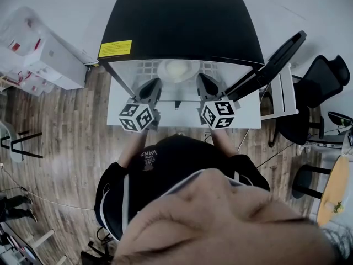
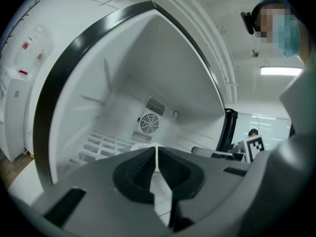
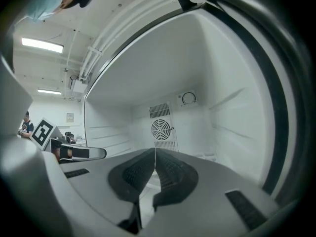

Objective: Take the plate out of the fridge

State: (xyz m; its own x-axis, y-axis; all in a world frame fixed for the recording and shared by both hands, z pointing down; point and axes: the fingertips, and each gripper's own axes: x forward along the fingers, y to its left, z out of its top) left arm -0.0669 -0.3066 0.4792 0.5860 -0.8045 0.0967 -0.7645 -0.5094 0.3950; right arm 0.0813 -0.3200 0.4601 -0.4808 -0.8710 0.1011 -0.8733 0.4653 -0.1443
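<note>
Wood-plank floor (image 1: pixel 66 142), office chair (image 1: pixel 325 79) at right, black-topped fridge (image 1: pixel 185 21), door (image 1: pixel 270 65) open, white plate (image 1: pixel 177 69) flat on wire shelf (image 1: pixel 144 67) inside, round, face up, no long axis, left gripper (image 1: pixel 153 86) and right gripper (image 1: pixel 203 83) at the fridge mouth, jaws pressed together, empty

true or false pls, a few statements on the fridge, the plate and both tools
1. The fridge door stands open. True.
2. The plate is already out of the fridge. False: it lies on the rack inside.
3. The left tool and the right tool are both shut. True.
4. The right tool holds the plate. False: its jaws are together with nothing between them.
5. A round fan grille sits on the fridge's back wall. True.
</note>
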